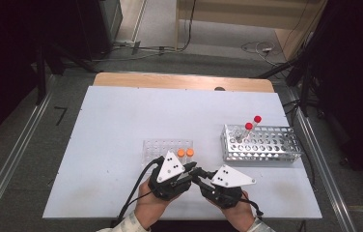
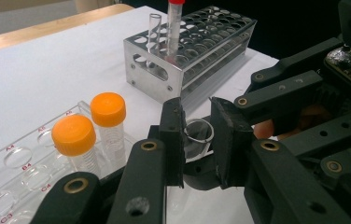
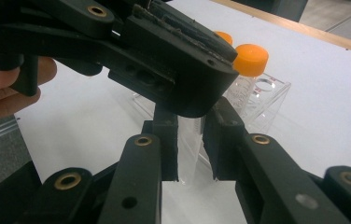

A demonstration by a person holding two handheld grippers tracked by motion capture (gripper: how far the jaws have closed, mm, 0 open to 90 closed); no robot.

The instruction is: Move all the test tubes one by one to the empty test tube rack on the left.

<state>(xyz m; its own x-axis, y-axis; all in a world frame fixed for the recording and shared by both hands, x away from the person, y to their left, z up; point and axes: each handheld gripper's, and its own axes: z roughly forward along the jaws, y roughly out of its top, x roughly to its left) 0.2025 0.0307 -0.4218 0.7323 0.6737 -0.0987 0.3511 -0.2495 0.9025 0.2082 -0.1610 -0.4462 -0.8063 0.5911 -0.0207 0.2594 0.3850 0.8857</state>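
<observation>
I see a white table with a wooden far edge. On it stand a clear plastic rack and, well apart to its right, a metal rack.

Left gripper, right gripper: tips meeting, jaws clamped.

Near the table's front edge, both grippers meet over a clear tube. Just behind them sits the plastic rack, two capped vials in its right end. The metal rack stands toward the right edge, two tubes upright in its back-left part.
</observation>
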